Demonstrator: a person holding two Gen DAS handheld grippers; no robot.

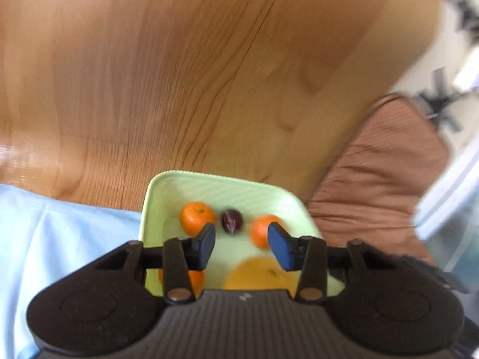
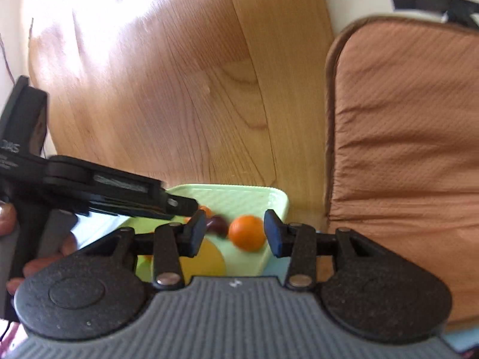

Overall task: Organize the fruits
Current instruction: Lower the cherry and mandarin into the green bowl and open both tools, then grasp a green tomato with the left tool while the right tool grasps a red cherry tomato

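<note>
A pale green tray [image 1: 209, 185] holds the fruit. In the left wrist view two oranges [image 1: 196, 218] [image 1: 261, 234] lie in it with a dark plum [image 1: 231, 220] between them. A large yellow fruit [image 1: 259, 273] and a third orange [image 1: 197, 281] sit nearer. My left gripper [image 1: 242, 245] hovers over the tray, open and empty. In the right wrist view my right gripper [image 2: 236, 236] is open. An orange [image 2: 248, 233] in the tray [image 2: 239, 197] shows between its fingertips, with neither pad pressing on it. The plum [image 2: 218, 224] and the yellow fruit [image 2: 206, 260] lie to its left.
The tray rests on a light blue cloth [image 1: 45, 239] at the edge of a wooden table [image 1: 194, 74]. A brown cushioned seat [image 2: 404, 149] stands to the right. The left gripper's black body [image 2: 89, 185], held by a hand [image 2: 9, 218], crosses the tray's left side.
</note>
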